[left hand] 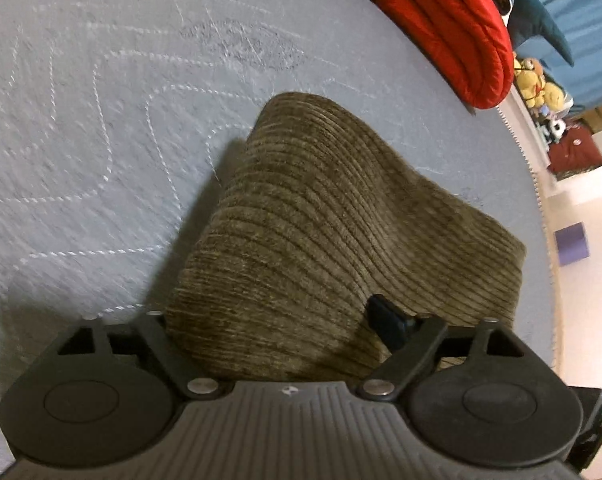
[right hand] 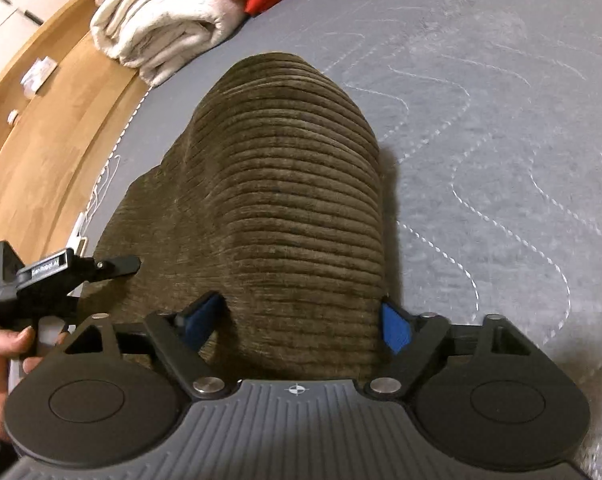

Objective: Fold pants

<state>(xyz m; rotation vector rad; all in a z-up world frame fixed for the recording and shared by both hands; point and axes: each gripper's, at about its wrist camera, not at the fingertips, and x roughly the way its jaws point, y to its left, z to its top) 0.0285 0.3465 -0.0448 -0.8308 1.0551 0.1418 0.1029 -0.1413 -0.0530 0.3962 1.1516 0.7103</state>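
Mattress (right hand: 501, 120): grey, quilted, bearing all items. Red bedding (left hand: 441, 20) and a cream blanket (right hand: 161, 20) are stacked at its far edge; a wood floor is seen beyond.

Pants (right hand: 293, 208): brown corduroy, laid in a folded bundle mid-mattress, humped.

Right gripper (right hand: 301, 320): jaws spread, the bundle's near end lying between the pads, not pinched.

Left gripper (left hand: 269, 320): spread likewise over the same cloth.

Step judged: a fold set down and released; flattening or regrasping an edge is called for next.
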